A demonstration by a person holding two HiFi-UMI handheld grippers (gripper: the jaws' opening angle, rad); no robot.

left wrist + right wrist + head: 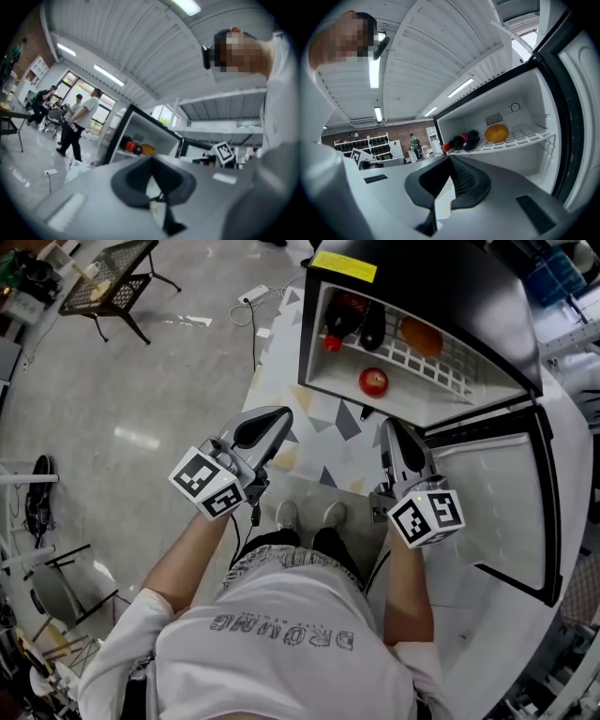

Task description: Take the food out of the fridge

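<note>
Hovering before the open fridge (315, 334), left tongs (281, 414) and right tongs (389, 425) are both pinched together, empty; a bottle (343, 319) and orange (422, 336) lie on its shelf (442, 372), an apple (373, 382) underneath.

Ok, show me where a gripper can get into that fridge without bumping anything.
Bare wire shelf lies right of the orange, toward the door side. The fridge floor right of the red apple is also free. The shelf's left end is crowded: bottle and a dark item lie together.

Left claw (153, 165) has its jaws together — beyond it, the open fridge (146, 127) with an orange fruit (148, 149) on its shelf.
</note>
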